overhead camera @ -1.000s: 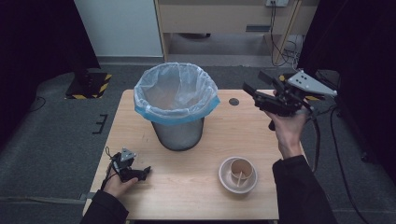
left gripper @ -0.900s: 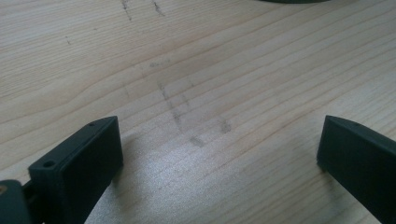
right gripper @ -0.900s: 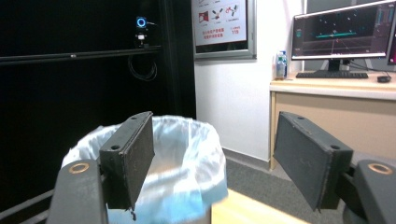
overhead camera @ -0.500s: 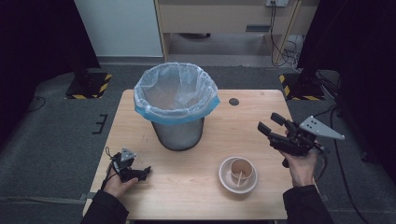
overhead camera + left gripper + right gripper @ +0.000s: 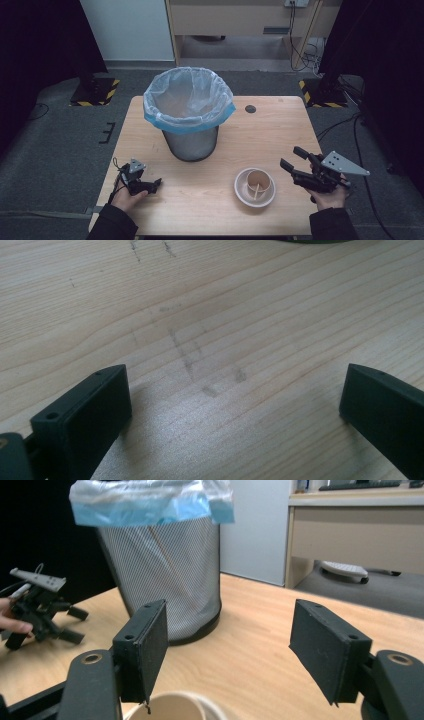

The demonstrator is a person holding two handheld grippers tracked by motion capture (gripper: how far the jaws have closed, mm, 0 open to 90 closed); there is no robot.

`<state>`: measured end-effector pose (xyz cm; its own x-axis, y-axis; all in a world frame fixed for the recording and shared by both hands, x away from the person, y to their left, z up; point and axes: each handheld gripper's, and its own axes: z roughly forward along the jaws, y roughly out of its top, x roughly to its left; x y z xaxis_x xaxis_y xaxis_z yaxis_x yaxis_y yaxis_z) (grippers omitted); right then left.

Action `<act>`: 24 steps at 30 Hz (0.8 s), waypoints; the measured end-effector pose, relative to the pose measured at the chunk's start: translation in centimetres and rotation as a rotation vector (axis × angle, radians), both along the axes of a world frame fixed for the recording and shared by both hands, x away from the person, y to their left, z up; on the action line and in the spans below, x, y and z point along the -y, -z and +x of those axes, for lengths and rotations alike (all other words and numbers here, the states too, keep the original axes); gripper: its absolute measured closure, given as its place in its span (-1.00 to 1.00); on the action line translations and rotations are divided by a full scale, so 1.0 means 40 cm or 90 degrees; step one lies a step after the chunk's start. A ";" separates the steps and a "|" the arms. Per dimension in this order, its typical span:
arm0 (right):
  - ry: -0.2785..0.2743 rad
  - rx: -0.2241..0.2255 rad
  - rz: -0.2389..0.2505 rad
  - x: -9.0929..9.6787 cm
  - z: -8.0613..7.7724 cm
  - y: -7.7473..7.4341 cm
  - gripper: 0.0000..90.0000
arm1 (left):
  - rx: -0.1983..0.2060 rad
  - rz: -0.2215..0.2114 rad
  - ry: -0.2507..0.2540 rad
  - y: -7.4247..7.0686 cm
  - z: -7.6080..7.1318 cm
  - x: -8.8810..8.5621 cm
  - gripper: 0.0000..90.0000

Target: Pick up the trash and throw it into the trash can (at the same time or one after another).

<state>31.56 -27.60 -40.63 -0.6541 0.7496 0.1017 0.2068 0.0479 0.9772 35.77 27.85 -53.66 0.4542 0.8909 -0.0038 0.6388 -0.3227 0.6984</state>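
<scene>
A wire-mesh bin [image 5: 190, 142] lined with a clear and blue bag [image 5: 187, 100] stands mid-table. Near the front edge, a pale bowl [image 5: 241, 192] holds a brown paper cup [image 5: 259, 181] with a thin stick in it. My right gripper [image 5: 291, 157] hovers low just right of the bowl, open, jaws pointing left towards it. In the right gripper view the cup rim [image 5: 172, 707] sits below the open right gripper [image 5: 230, 640], with the bin [image 5: 165, 570] beyond. My left gripper [image 5: 154, 186] rests at the front left, open over bare wood [image 5: 235, 390].
The wooden table [image 5: 280, 125] has a small dark round hole [image 5: 250, 108] behind the bin on the right. A wooden desk [image 5: 350, 525] and a grey floor lie beyond the far edge. The left gripper [image 5: 40, 610] appears at the left of the right gripper view.
My right hand has come down and towards the front, from beside the bin's rim to low beside the bowl. The left hand has stayed put.
</scene>
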 end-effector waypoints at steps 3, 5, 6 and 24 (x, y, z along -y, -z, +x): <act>-0.010 -0.008 -0.006 0.004 -0.018 0.023 -0.32 | 0.000 0.000 0.000 0.000 0.000 0.000 -1.00; -0.016 -0.014 -0.014 0.005 -0.027 0.035 -0.33 | 0.000 0.000 0.000 0.000 0.000 0.000 -1.00; -0.018 -0.018 -0.014 0.005 -0.032 0.041 -0.33 | 0.000 0.000 0.000 0.000 0.000 0.000 -1.00; -0.110 -0.054 -0.045 -0.040 -0.076 0.088 -0.34 | 0.000 0.000 0.000 0.000 0.000 0.000 -1.00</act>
